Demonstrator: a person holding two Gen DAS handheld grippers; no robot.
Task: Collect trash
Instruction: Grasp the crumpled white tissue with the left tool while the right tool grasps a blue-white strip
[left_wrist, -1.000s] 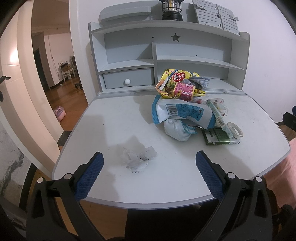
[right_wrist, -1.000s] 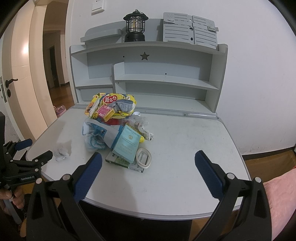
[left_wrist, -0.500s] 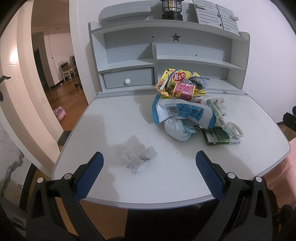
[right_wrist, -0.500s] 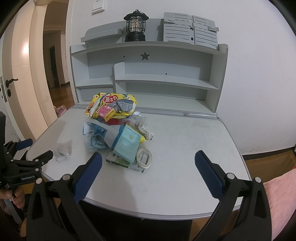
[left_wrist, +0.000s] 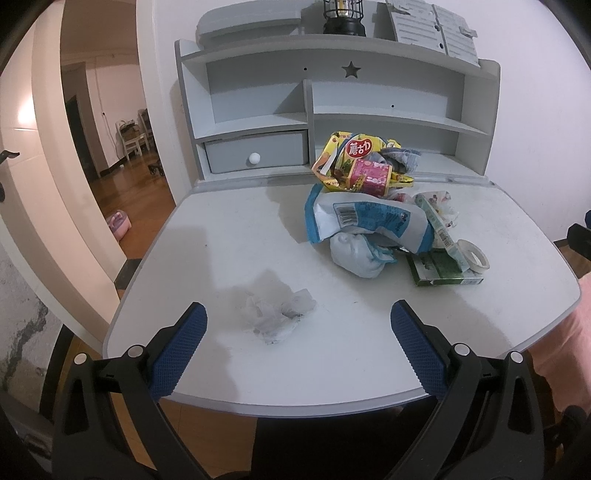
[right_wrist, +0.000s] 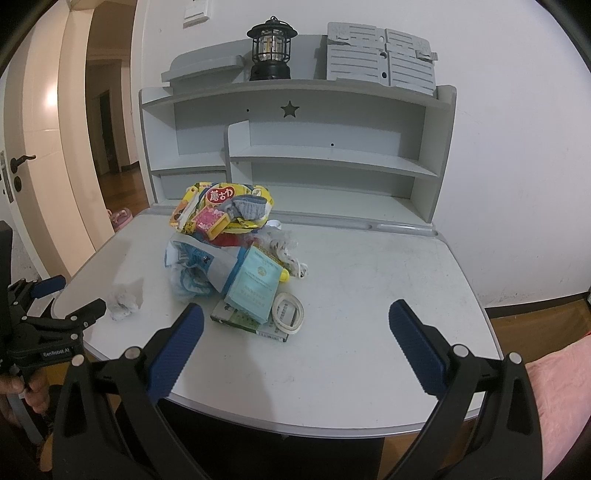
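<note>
A crumpled white tissue (left_wrist: 275, 312) lies alone on the grey desk (left_wrist: 236, 229), just ahead of my open, empty left gripper (left_wrist: 297, 345). It also shows in the right wrist view (right_wrist: 125, 300). A trash pile sits mid-desk: a yellow snack bag (left_wrist: 354, 158), a blue and white bag (left_wrist: 369, 219), a white wad (left_wrist: 354, 254), a green box (left_wrist: 439, 267) and a tape ring (left_wrist: 472, 254). My right gripper (right_wrist: 295, 345) is open and empty over the desk's front edge, with the pile (right_wrist: 229, 240) ahead to its left. The left gripper (right_wrist: 55, 314) shows at that view's left edge.
A grey hutch (right_wrist: 295, 147) with shelves and a drawer (left_wrist: 256, 151) stands at the desk's back, with a black lantern (right_wrist: 271, 50) on top. An open doorway (left_wrist: 110, 147) lies to the left. A pink cushion (right_wrist: 557, 398) is at the right.
</note>
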